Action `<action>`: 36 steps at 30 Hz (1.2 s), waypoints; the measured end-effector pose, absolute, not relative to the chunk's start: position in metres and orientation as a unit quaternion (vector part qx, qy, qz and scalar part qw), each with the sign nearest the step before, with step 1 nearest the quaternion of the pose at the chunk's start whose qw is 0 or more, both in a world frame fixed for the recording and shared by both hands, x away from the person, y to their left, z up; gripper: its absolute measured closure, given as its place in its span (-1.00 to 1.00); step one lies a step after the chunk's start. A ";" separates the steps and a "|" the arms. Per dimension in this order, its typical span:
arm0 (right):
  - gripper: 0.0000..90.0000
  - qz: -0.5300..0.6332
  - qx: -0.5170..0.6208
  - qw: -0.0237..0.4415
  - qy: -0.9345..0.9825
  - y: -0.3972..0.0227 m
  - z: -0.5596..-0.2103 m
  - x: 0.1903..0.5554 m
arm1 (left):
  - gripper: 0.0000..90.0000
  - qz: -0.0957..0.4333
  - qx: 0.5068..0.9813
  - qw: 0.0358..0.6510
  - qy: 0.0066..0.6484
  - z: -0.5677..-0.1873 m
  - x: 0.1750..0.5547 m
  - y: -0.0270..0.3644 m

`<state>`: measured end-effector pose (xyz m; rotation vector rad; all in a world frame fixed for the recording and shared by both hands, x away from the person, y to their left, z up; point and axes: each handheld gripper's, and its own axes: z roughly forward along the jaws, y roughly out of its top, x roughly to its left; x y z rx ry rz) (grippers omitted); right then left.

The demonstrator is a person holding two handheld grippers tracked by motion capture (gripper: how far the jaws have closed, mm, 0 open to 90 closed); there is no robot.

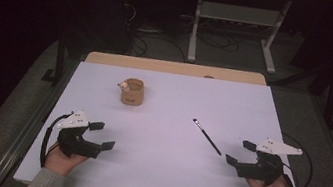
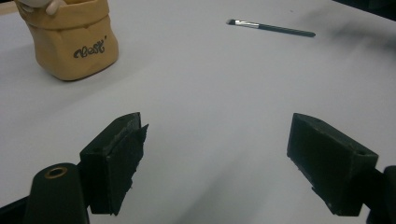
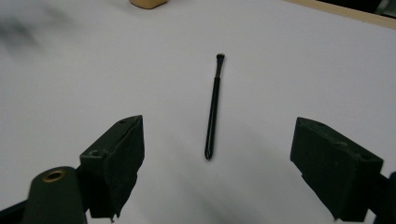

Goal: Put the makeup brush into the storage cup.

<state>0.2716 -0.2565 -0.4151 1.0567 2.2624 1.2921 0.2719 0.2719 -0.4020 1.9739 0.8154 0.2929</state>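
A thin black brush [image 1: 207,136] with a dark tip lies loose on the white tabletop [image 1: 157,168], right of centre. A tan bag-shaped holder [image 1: 133,92] with dark lettering stands upright toward the back left; something small and pale pokes over its rim. My left gripper [image 1: 102,135] rests near the front left corner, open and empty. My right gripper [image 1: 239,152] sits at the front right, open, just short of the brush's handle end. In the right gripper view the brush [image 3: 213,108] lies ahead between the spread jaws. The left gripper view has the holder [image 2: 72,39] and the brush [image 2: 271,28] farther off.
A strip of bare wood [image 1: 173,67] runs along the table's far edge. Beyond it, on the dark floor, stand a white metal frame [image 1: 235,28] and loose cables [image 1: 162,42]. Black posts [image 1: 61,51] flank the table on both sides.
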 end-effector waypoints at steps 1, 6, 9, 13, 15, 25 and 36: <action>-0.64 0.453 0.371 0.164 0.794 -0.257 -0.415 0.271 | -0.60 0.119 0.807 0.473 0.333 -0.402 0.272 0.272; -0.64 0.454 0.371 0.166 0.793 -0.258 -0.414 0.271 | -0.60 0.122 0.812 0.467 0.327 -0.403 0.272 0.272; -0.64 0.453 0.372 0.166 0.793 -0.258 -0.413 0.271 | -0.60 0.122 0.810 0.469 0.329 -0.403 0.271 0.272; -0.64 0.454 0.371 0.169 0.792 -0.259 -0.413 0.271 | -0.60 0.122 0.809 0.471 0.329 -0.402 0.270 0.271; -0.63 0.455 0.372 0.170 0.791 -0.260 -0.412 0.270 | -0.60 0.123 0.812 0.468 0.327 -0.402 0.271 0.270; -0.63 0.458 0.370 0.171 0.790 -0.261 -0.411 0.268 | -0.60 0.122 0.814 0.466 0.325 -0.402 0.269 0.269; -0.63 0.466 0.369 0.169 0.786 -0.263 -0.408 0.268 | -0.60 0.123 0.814 0.465 0.325 -0.403 0.270 0.269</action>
